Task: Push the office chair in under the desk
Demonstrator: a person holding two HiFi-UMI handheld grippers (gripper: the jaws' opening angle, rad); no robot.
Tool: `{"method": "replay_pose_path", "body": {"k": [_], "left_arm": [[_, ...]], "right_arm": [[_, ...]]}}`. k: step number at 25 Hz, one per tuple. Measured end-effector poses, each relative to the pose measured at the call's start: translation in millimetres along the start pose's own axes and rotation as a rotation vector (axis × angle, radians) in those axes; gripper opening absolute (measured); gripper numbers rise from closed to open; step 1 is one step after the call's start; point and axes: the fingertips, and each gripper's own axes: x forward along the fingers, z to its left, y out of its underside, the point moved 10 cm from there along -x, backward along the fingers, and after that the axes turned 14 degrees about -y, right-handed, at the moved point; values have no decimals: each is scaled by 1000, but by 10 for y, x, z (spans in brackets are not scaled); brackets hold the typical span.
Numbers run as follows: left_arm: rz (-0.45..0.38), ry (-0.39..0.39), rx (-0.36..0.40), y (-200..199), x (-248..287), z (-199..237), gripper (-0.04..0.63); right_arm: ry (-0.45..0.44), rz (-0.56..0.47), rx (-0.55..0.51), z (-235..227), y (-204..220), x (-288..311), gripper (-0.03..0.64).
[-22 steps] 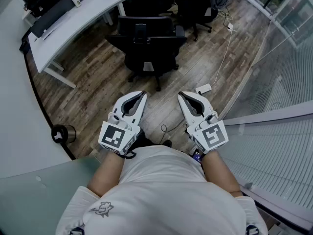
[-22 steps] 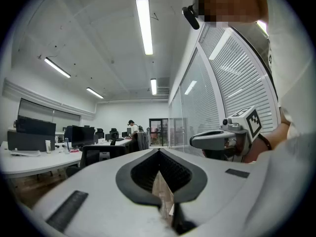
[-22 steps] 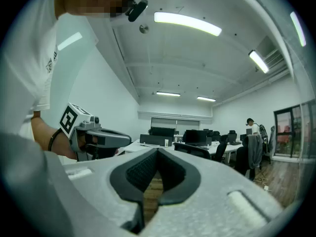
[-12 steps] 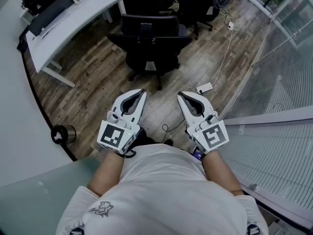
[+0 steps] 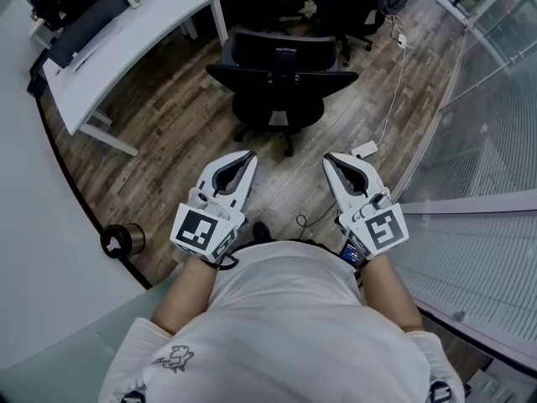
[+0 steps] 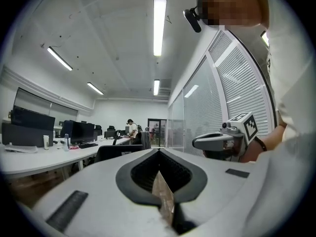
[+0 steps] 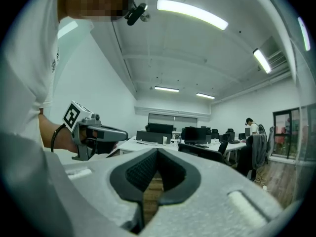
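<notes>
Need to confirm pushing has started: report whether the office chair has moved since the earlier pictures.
No. The office chair keeps its spacing from the white power strip; only the view shifted.

Left gripper [image 5: 244,159] and right gripper [image 5: 332,159] are held side by side in front of the torso, well apart. Both point forward and roughly level, tips angled slightly toward each other. Both sets of jaws are closed tip to tip on themselves, pads gripping nothing. Left marker cube [image 5: 200,229] and right marker cube [image 5: 386,227] sit at the wrist ends close to the body. Bare left forearm [image 5: 180,296] and right forearm [image 5: 391,288] run back to bent elbows, with a dark band [image 5: 351,254] at the right wrist.
</notes>
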Motion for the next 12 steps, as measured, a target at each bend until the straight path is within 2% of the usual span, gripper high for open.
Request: {"method": "replay_pose_path", "body": {"k": [5, 12], "left_arm": [[17, 36, 6, -8, -48, 384, 0], [13, 75, 3, -19, -42, 614, 0]], "right_arm": [[39, 1, -1, 67, -43, 359, 3], [42, 32, 13, 66, -64, 582, 3]]}}
